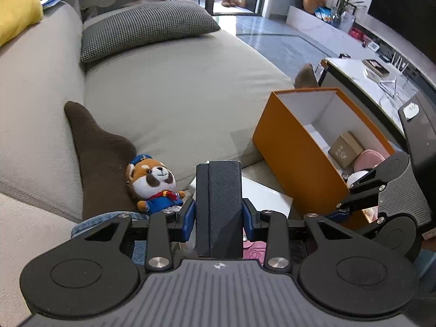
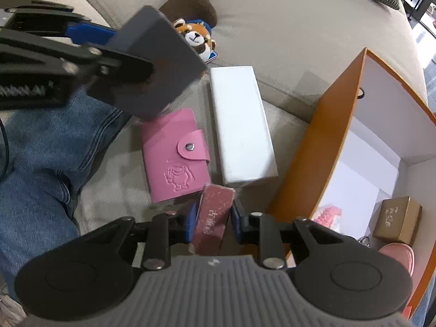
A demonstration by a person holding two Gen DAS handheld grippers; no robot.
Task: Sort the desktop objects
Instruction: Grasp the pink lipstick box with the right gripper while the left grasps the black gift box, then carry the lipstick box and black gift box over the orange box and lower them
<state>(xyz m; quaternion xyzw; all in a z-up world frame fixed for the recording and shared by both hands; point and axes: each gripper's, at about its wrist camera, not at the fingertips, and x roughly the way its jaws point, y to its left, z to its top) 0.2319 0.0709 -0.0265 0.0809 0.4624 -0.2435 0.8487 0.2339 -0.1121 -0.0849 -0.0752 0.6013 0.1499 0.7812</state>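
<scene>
Under me is a beige sofa (image 2: pixel 286 27). On its cushions lie a pink snap wallet (image 2: pixel 174 158), a long white box (image 2: pixel 239 128), a plush raccoon (image 1: pixel 155 185), a houndstooth pillow (image 1: pixel 147 27) and, seemingly, the orange box (image 1: pixel 288 147)

The dark grey box (image 1: pixel 218 209) has a matt, finely woven-textured skin like grained leatherette, and the pink snap-flap card wallet (image 2: pixel 174 158) looks like smooth embossed leather with a metal stud. The white oblong box (image 2: pixel 241 128) is matt card; the orange open box (image 1: pixel 297 147) is smooth card, white inside. The beige sofa (image 1: pixel 177 81) is coarse woven cloth and the fox toy (image 1: pixel 154 182) plush
</scene>
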